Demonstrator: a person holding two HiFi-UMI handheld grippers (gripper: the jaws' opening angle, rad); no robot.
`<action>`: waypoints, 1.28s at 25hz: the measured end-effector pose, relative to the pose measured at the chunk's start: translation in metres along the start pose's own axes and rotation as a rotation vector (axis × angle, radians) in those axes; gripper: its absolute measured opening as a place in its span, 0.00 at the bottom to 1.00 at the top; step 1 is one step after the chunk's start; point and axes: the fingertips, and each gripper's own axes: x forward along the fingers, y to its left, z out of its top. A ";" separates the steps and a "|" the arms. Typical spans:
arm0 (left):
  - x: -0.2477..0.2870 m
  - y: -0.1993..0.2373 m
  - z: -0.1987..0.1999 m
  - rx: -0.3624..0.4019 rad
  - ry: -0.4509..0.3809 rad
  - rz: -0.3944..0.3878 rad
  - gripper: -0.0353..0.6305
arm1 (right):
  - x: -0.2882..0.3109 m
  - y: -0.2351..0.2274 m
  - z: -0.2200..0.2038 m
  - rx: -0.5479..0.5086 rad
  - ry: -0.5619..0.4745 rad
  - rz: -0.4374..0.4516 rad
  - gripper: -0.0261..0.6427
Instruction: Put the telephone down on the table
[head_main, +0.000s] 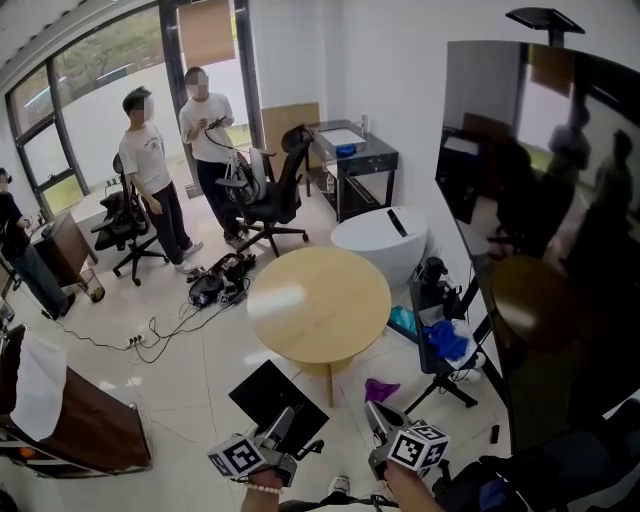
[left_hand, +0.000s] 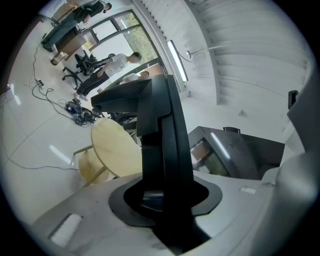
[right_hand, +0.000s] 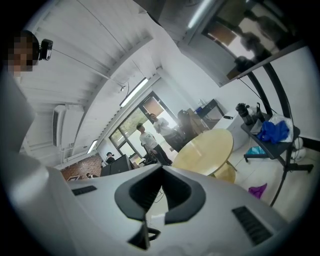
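Office room, black swivel chairs (head_main: 278, 196), round wooden table (head_main: 318, 302), tall windows (head_main: 95, 100), large dark screen (head_main: 545, 230)

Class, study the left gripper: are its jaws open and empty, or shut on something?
Shut on something: the left gripper clamps the black telephone, which fills the gap between its jaws.

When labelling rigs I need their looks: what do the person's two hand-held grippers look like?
The left hand-held gripper and the right hand-held gripper are dark-bodied, and each bears a cube with black-and-white square markers. In the gripper views, each front shell is pale grey around a black collar.
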 end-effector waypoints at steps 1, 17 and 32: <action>0.005 0.001 0.001 0.000 0.001 0.000 0.30 | 0.002 -0.004 0.001 0.002 0.003 -0.003 0.04; 0.083 0.047 0.033 -0.024 0.073 0.000 0.30 | 0.075 -0.049 0.036 0.002 0.025 -0.052 0.04; 0.184 0.090 0.082 -0.002 0.223 -0.049 0.30 | 0.165 -0.081 0.091 -0.004 0.022 -0.118 0.04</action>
